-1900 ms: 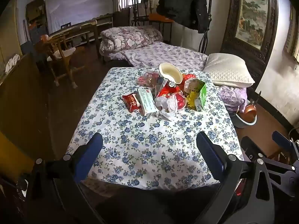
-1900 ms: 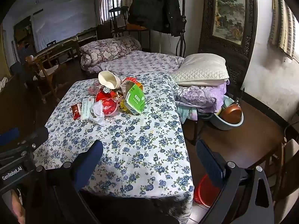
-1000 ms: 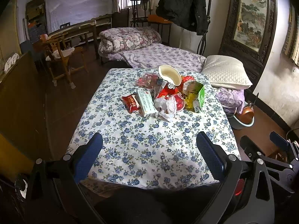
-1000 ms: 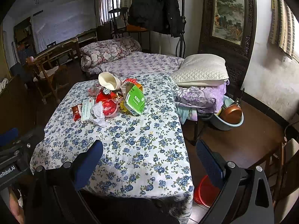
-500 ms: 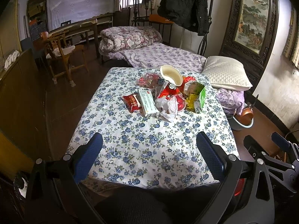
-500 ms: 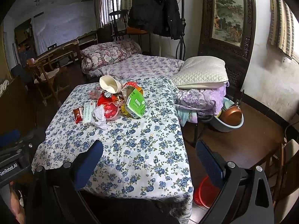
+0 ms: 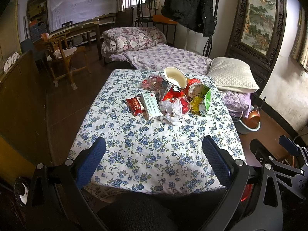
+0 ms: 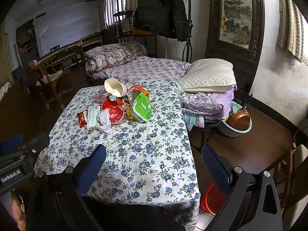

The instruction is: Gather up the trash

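Observation:
A heap of trash lies on the far half of the table with the blue-flowered cloth [image 7: 154,150] [image 8: 154,154]: a cream paper bowl [image 7: 175,77] [image 8: 114,87], a green carton [image 7: 207,98] [image 8: 142,105], a red snack wrapper [image 7: 134,105] [image 8: 82,117], a flat white box [image 7: 151,105] [image 8: 92,116], a crumpled white plastic bag [image 7: 174,109] [image 8: 104,119] and a red lidded cup [image 8: 115,114]. My left gripper [image 7: 154,160] is open over the near edge, nothing between its fingers. My right gripper [image 8: 154,163] is open too, at the table's near right side.
A red basket [image 8: 210,200] stands on the floor under the table's near right corner. A blue basin with a copper pan [image 8: 237,122] sits on the floor at right, beside a pile of bedding and a pillow [image 8: 208,77]. A wooden chair [image 7: 61,57] stands far left.
Both cameras have drifted only slightly; the table and trash sit almost where they were. Both grippers stayed open and empty.

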A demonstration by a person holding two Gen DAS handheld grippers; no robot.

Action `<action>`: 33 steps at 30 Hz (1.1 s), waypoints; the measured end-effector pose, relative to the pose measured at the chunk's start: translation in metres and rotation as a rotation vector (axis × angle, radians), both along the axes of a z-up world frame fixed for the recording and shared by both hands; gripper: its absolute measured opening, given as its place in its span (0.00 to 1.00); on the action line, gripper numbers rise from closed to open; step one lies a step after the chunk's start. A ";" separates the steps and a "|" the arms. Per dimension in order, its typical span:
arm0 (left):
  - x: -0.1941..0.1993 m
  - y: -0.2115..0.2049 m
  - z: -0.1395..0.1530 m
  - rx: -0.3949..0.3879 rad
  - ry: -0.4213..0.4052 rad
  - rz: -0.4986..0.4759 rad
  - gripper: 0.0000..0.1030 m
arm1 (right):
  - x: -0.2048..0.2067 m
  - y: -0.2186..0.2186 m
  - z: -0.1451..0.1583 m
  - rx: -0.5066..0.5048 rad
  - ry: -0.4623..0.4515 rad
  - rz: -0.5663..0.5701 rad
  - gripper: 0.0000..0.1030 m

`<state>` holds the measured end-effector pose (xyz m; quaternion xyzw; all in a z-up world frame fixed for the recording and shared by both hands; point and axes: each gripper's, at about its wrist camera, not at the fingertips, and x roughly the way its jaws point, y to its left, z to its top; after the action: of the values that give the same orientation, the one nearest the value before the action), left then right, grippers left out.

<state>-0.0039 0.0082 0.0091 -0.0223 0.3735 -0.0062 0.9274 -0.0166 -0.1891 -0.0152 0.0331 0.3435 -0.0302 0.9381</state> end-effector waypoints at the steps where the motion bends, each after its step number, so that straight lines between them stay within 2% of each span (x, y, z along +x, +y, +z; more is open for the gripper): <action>1: 0.000 0.000 0.000 0.001 0.000 -0.001 0.93 | 0.000 0.000 0.000 -0.001 0.000 0.000 0.95; 27: -0.001 0.002 -0.008 -0.004 0.016 0.004 0.93 | -0.001 0.007 -0.001 0.001 0.004 0.010 0.95; 33: 0.002 0.007 -0.010 -0.008 0.024 0.015 0.93 | 0.003 0.004 -0.010 0.006 0.020 0.015 0.94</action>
<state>-0.0014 0.0156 -0.0012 -0.0290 0.3842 -0.0004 0.9228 -0.0134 -0.1854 -0.0247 0.0328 0.3532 -0.0225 0.9347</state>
